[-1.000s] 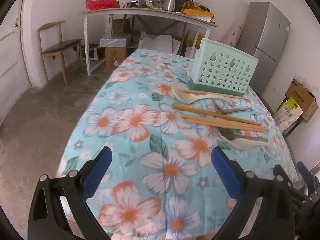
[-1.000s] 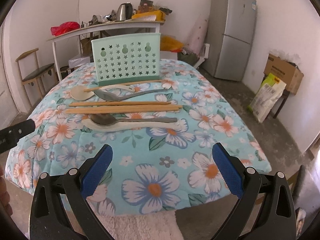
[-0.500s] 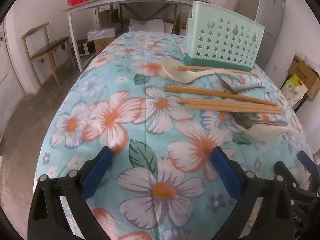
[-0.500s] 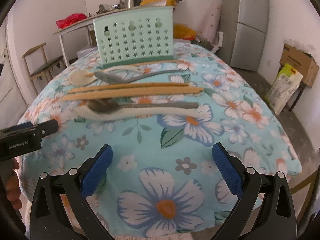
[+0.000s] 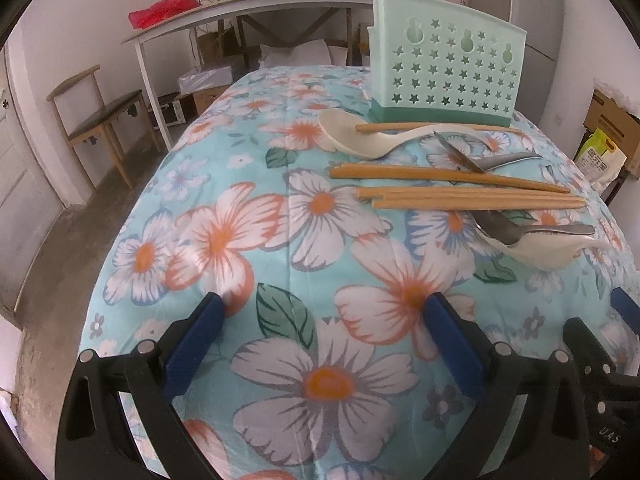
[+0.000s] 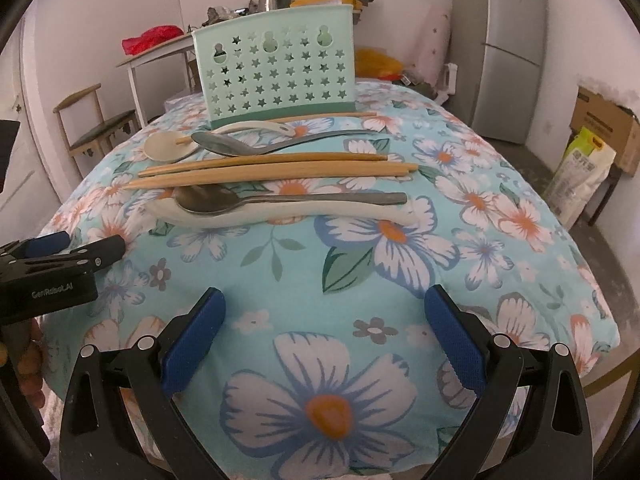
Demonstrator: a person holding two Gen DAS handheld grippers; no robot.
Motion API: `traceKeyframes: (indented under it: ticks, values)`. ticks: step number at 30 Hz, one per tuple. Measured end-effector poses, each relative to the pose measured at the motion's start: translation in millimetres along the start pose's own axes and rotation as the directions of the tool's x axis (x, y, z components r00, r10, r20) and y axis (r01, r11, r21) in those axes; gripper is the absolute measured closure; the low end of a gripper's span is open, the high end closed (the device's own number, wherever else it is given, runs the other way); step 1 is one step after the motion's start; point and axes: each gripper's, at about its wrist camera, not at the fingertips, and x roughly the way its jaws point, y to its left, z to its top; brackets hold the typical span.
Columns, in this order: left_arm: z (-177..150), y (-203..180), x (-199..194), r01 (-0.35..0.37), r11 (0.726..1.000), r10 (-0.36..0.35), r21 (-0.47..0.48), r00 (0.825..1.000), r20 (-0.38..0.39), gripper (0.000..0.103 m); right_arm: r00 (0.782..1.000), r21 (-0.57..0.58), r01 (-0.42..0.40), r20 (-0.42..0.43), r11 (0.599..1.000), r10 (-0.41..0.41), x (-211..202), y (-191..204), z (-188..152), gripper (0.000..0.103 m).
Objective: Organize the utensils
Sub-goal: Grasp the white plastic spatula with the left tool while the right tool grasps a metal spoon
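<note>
Left wrist view: the left gripper point(image 5: 320, 340) hovers low over the counter's floral cloth point(image 5: 224, 240) with its blue pads spread wide and nothing between them. Ahead and to the right, the utensils lie in a row across the cloth: a white soup spoon point(image 5: 360, 136) with a single chopstick point(image 5: 436, 128) resting across its bowl, a metal spoon point(image 5: 492, 160) just beside it, three wooden chopsticks point(image 5: 460, 192) lying roughly parallel, then a second metal spoon point(image 5: 528, 232) nested on a second white soup spoon point(image 5: 540, 250). Behind them stands the mint-green utensil holder point(image 5: 444, 76), upright, with star-shaped holes. The right gripper point(image 5: 624, 312) shows at the far right edge.

In the right wrist view, the left gripper point(image 6: 60, 256) enters from the left edge, near the bowl end of the nearest white soup spoon point(image 6: 280, 212). The right gripper point(image 6: 324, 336) is likewise spread apart and empty, above the cloth, well short of the utensils. The utensil holder point(image 6: 276, 72) stands behind the row, and a grey refrigerator point(image 6: 508, 52) is against the wall at right.
</note>
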Motion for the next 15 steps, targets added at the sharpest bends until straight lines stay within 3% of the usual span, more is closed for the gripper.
traceKeyframes:
  ticks: [3, 5, 9, 12, 15]
  values:
    - [7, 1, -10, 0.016, 1.000, -0.016, 0.007, 1.000, 0.013, 0.006, 1.000, -0.005, 0.003, 0.000, 1.000, -0.003, -3, -1, 0, 0.008]
    - [12, 2, -25, 0.055, 0.998, -0.056, 0.010, 0.996, 0.074, 0.011, 1.000, -0.009, 0.000, 0.001, 1.000, 0.000, -5, -1, 1, 0.008]
    - [22, 0, -39, 0.226, 0.974, -0.225, -0.001, 0.969, 0.101, 0.029, 1.000, 0.023, -0.020, 0.005, 1.000, 0.020, -9, -7, 4, 0.009]
    - [30, 3, -31, 0.390, 0.917, -0.387, -0.087, 0.921, 0.050, 0.045, 1.000, 0.057, -0.026, 0.003, 0.998, 0.026, -11, -13, 6, 0.018]
    - [32, 8, -11, 0.509, 0.829, -0.526, -0.232, 0.850, -0.014, 0.060, 1.000, 0.069, -0.029, -0.001, 0.997, 0.029, -12, -16, 7, 0.023]
